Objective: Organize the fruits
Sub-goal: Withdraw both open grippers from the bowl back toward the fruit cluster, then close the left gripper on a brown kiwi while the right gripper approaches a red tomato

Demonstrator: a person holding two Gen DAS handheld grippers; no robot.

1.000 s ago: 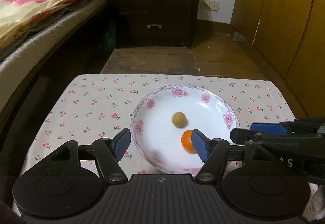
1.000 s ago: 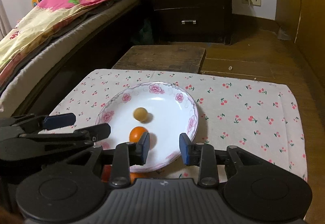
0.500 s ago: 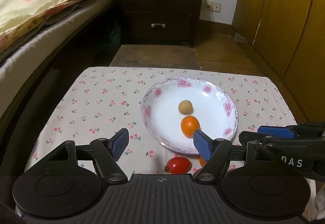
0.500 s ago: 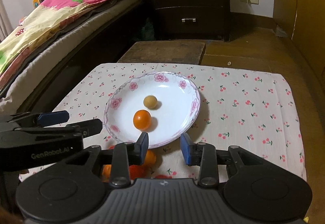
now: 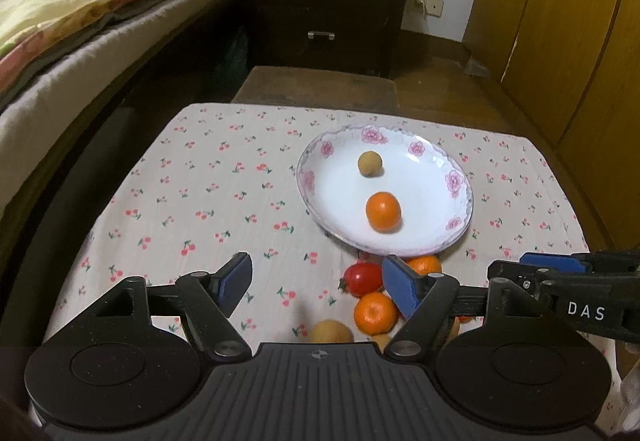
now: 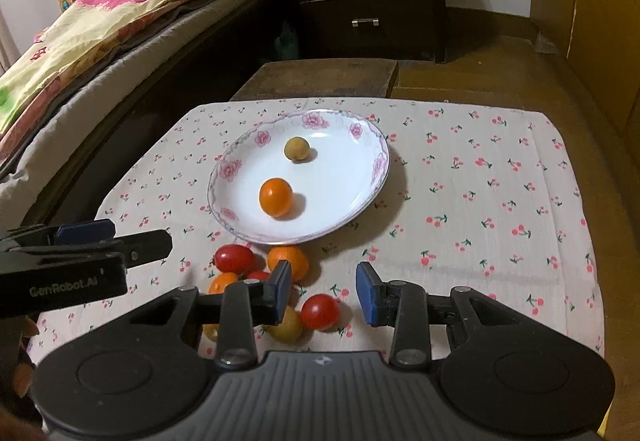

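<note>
White porcelain plate point(image 6: 360, 197) held one orange point(image 6: 276, 197) and a tan fruit point(image 6: 296, 149) at its 12 o'clock. Loose fruits point(image 6: 280, 281) clustered on the worktop point(image 6: 480, 201) at the plate's 6 o'clock. Both the left hand-held gripper point(image 5: 316, 283) and right hand-held gripper point(image 6: 323, 292) were spread, pinching nothing.

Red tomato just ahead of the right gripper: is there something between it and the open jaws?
Nothing visible does. The right gripper is open, and the red tomato lies in the gap ahead, uncovered. A yellow fruit touches its left side, near the left finger.
</note>
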